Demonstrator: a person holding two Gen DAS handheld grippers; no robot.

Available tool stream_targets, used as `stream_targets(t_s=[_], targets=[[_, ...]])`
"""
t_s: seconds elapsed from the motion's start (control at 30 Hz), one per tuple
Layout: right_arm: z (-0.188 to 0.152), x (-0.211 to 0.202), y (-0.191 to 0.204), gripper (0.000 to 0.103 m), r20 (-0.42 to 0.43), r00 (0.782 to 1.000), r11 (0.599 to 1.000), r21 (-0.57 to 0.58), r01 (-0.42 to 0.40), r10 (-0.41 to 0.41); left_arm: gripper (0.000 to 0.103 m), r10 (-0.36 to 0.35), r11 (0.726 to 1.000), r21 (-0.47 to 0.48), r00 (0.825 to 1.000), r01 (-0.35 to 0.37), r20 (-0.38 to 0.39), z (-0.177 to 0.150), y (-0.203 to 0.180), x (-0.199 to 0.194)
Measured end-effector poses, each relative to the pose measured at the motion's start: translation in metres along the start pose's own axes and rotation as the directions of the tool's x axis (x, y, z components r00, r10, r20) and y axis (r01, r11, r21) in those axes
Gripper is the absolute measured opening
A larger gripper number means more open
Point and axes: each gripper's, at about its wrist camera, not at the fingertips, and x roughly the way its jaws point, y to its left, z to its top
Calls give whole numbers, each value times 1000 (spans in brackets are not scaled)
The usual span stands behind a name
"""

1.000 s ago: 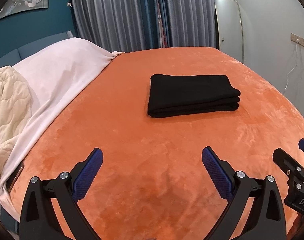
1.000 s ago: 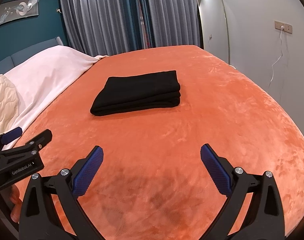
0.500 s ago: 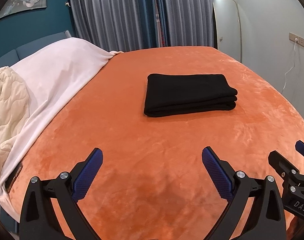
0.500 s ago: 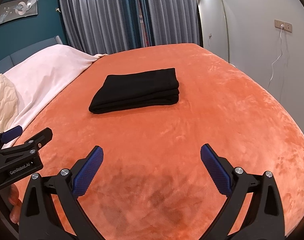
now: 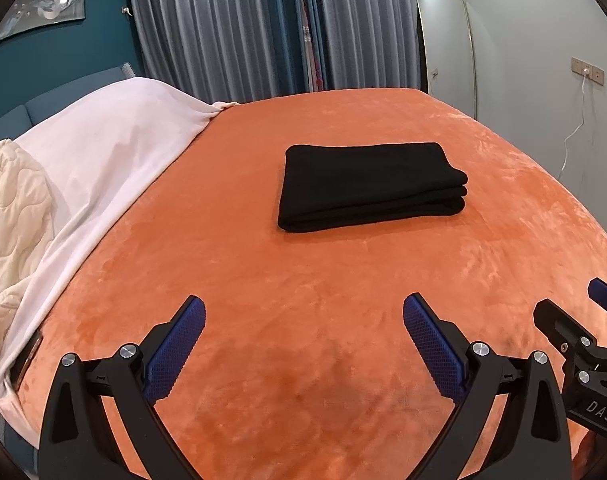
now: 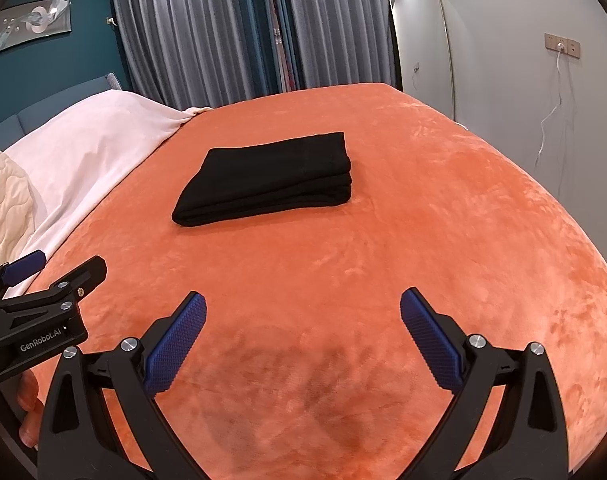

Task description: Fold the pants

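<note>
The black pants (image 5: 367,184) lie folded in a neat rectangle on the orange bedspread (image 5: 303,300), well ahead of both grippers; they also show in the right wrist view (image 6: 267,178). My left gripper (image 5: 303,312) is open and empty, held above the near part of the bed. My right gripper (image 6: 303,308) is open and empty beside it. The right gripper shows at the right edge of the left wrist view (image 5: 575,328), and the left gripper at the left edge of the right wrist view (image 6: 51,280).
A white sheet (image 5: 103,160) and a cream quilt (image 5: 11,208) cover the left side of the bed. Grey curtains (image 5: 263,28) and a standing mirror (image 5: 447,48) are behind the bed. A wall with a socket and cable (image 5: 579,120) is on the right.
Both grippers have drawn slightly back and shifted; the pants sit a little further left in the left wrist view. The jaws stay open and the pants lie untouched.
</note>
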Motion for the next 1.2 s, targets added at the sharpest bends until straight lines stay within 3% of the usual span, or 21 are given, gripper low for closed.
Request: stream_targets(t_s=[0.8, 0.9, 1.03, 1.2], targets=[[-2, 0, 1, 96, -6, 1000, 1000, -8, -2, 2, 98, -13, 1000, -17, 1000, 12, -18, -3, -2, 3], [-4, -1, 4, 96, -7, 1000, 1000, -9, 0, 0, 98, 39, 999, 3, 999, -39, -14, -6, -4, 5], [-5, -1, 7, 96, -9, 1000, 1000, -7, 4, -4, 98, 17, 1000, 10, 1000, -16, -18, -8, -6, 7], [-6, -5, 9, 96, -5, 1000, 1000, -9, 14, -14, 95, 41, 999, 26, 999, -41, -4, -10, -10, 3]])
